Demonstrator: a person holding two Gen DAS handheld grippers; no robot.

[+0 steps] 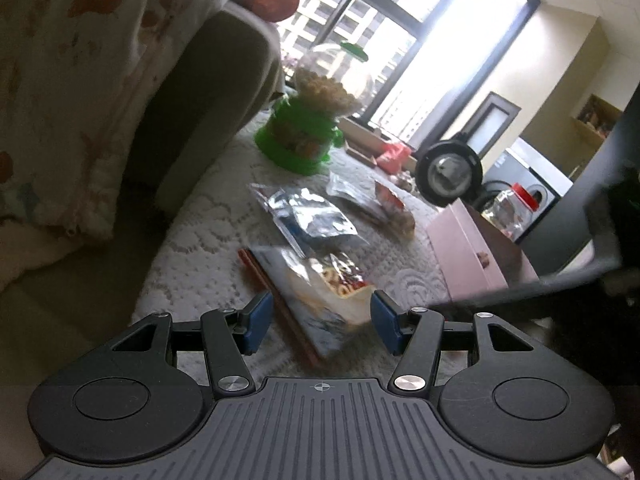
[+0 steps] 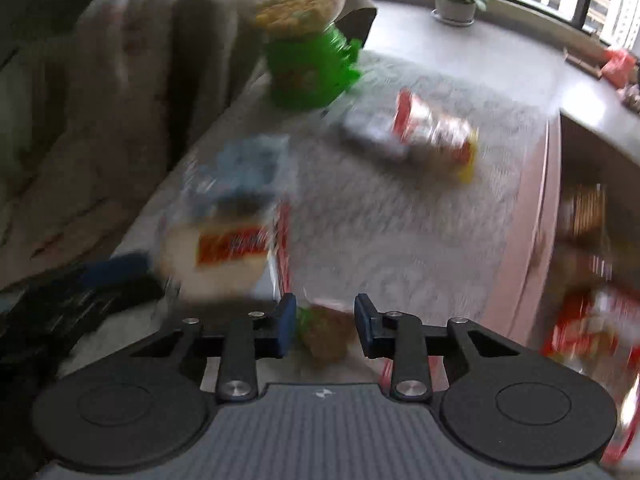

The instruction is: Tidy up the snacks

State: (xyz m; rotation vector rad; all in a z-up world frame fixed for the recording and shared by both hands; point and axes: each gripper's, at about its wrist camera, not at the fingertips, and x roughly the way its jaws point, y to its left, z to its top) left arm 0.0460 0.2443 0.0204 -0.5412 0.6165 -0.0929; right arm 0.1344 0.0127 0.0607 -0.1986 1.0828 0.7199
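Several snack packets lie on a white lace-covered table (image 1: 208,240). My left gripper (image 1: 322,320) is open, its blue pads either side of a white packet with ring snacks (image 1: 320,292). A silver-blue packet (image 1: 308,216) and a red-white packet (image 1: 384,200) lie beyond. The right wrist view is blurred. My right gripper (image 2: 325,326) is open around a small green-brown packet (image 2: 326,332), not closed on it. A white-and-blue bag with an orange label (image 2: 232,240) lies to its left, and a red-white packet (image 2: 432,132) lies farther off. A pink box (image 1: 472,256) stands at the right; in the right wrist view (image 2: 528,248) it holds packets.
A green snack dispenser with a clear globe (image 1: 316,112) stands at the table's far end, also in the right wrist view (image 2: 308,40). A sofa with a patterned blanket (image 1: 80,80) borders the left. The other gripper (image 1: 448,172) shows at the right. A red-lidded jar (image 1: 512,208) stands behind the pink box.
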